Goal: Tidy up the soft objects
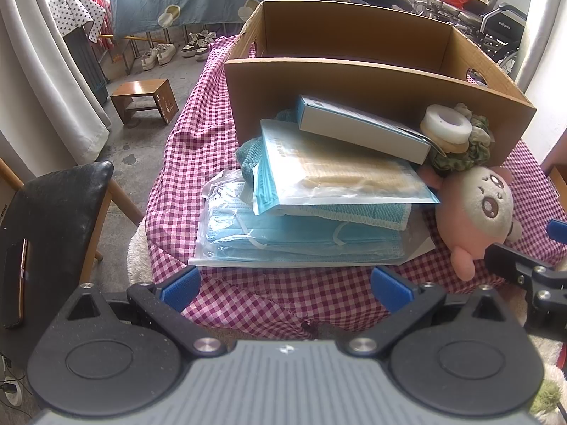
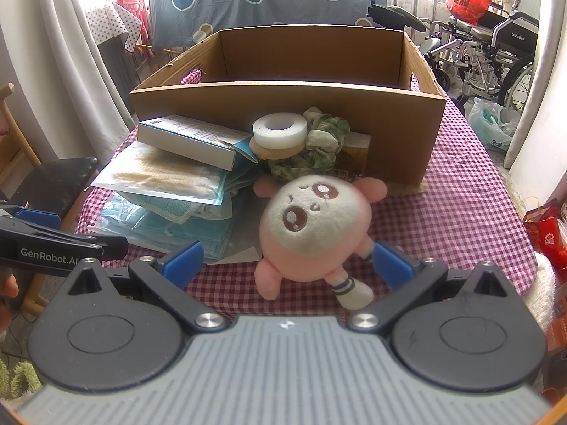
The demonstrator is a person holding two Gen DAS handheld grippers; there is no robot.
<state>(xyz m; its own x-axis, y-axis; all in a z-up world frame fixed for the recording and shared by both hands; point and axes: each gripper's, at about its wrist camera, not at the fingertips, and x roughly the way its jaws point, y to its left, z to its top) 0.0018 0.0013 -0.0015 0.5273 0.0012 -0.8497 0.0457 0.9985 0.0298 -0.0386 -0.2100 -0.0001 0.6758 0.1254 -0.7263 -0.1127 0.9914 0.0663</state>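
The right gripper [image 2: 287, 260] is wide open and holds nothing, with its blue fingers [image 2: 182, 260] on each side of the pink plush toy [image 2: 312, 226], which lies face up on the checked tablecloth [image 2: 460, 212]. The left gripper [image 1: 285, 285] is wide open and empty too, close in front of the bag of blue face masks [image 1: 301, 241] at the bottom of a pile. Behind them stands a cardboard box [image 2: 283, 102], with a white tape roll [image 2: 280, 129] and a green scrunchie [image 2: 319, 141] in front of it.
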